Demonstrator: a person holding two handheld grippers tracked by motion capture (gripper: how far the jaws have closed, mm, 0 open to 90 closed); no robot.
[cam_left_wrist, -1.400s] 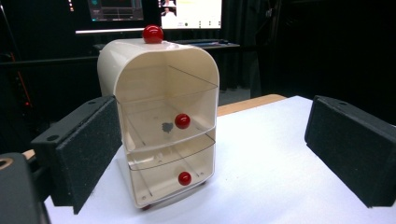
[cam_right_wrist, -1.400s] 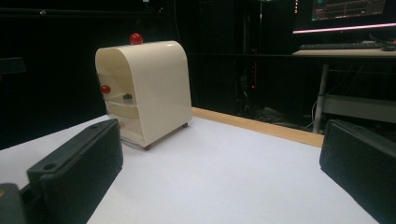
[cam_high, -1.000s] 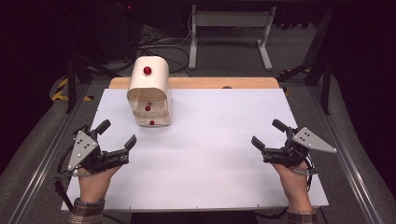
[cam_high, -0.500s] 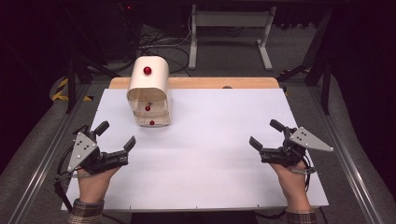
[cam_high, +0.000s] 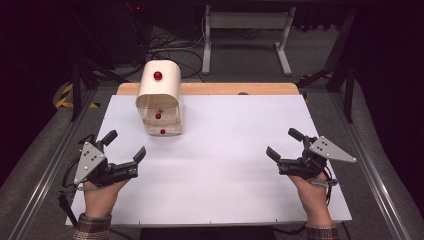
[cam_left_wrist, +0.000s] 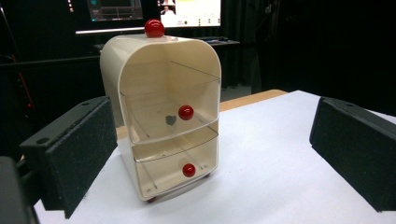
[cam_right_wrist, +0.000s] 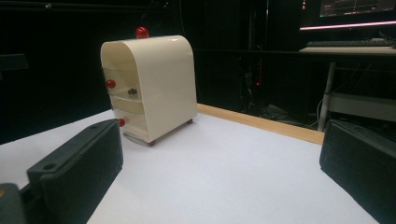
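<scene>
A cream mini cabinet (cam_high: 159, 100) stands at the back left of the white table (cam_high: 230, 170). It has a red knob on top and two clear drawers, each with a red knob. Both drawers look pushed in. In the left gripper view the cabinet (cam_left_wrist: 163, 112) faces me, and a small dark item (cam_left_wrist: 171, 120) lies in the upper drawer. My left gripper (cam_high: 126, 143) rests open in front of the cabinet, a short way from it, holding nothing. My right gripper (cam_high: 281, 142) is open and holds nothing at the table's right side. In the right gripper view the cabinet (cam_right_wrist: 154, 84) shows its side.
A wooden strip (cam_high: 225, 89) runs along the table's back edge. Metal rails (cam_high: 50, 165) flank the table on both sides. Behind the table stand a grey desk frame (cam_high: 245, 30) and cables on the floor. Monitors (cam_left_wrist: 187, 11) glow in the dark background.
My right gripper has drifted slightly to the left. The left gripper and the cabinet have stayed in place.
</scene>
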